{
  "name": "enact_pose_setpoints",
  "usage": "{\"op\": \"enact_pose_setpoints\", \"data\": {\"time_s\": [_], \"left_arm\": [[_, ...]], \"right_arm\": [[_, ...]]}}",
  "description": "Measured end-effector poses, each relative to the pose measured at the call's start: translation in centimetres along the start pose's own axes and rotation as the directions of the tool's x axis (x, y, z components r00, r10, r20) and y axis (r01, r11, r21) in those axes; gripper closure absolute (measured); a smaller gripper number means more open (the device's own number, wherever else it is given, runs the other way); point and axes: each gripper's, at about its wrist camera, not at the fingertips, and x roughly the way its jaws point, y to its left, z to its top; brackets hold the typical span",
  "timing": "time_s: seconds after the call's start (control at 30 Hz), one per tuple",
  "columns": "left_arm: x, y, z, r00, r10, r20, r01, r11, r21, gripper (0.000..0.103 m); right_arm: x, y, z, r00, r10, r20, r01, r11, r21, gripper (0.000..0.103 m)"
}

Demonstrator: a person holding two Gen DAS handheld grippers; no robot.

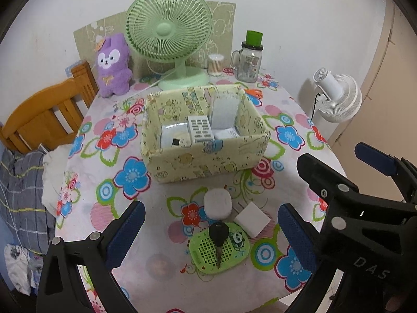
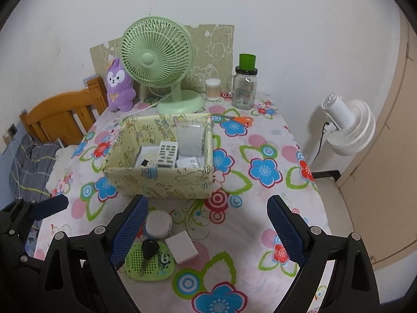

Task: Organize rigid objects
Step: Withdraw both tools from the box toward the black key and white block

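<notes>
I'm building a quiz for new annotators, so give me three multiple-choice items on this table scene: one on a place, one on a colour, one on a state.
1. Where does the black key lie?
A. in the fabric box
B. on the green perforated pad
C. under the desk fan

2. What colour is the desk fan?
A. light green
B. white
C. orange

3. How do the left gripper and right gripper stand?
A. both shut on objects
B. left shut on the key, right open
C. both open and holding nothing

Answers:
1 B, the key rests across the green perforated pad, in front of the fabric box.
2 A, its grille and base are pale green.
3 C, each pair of blue pads is spread wide with nothing between.
</notes>
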Motion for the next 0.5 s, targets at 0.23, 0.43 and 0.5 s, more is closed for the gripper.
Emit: {"op": "enact_pose_setpoints", "data": {"time_s": [0.23, 0.43, 0.5], "left_arm": [[1.5, 0.8, -1.2, 1.000, -0.007, -0.020, 0.007, 1.000, -0.003, 0.000], [3.1, 1.1, -2.0, 1.000, 0.006, -0.021, -0.006, 1.000, 0.015, 0.000], [3.7, 1.2, -2.1, 1.000, 0.008, -0.029, -0.008, 1.000, 0.024, 0.001]], "right_arm": [[1.5, 0.2, -1.4, 0.999, -0.011, -0.041, 0.011, 1.000, 0.005, 0.009], [3.1, 0.6, -2.5, 0.998, 0.001, -0.070, 0.001, 1.000, 0.018, 0.009], [3.5, 0.7, -2.7, 0.997, 0.001, -0.076, 0.000, 1.000, 0.015, 0.009]]}}
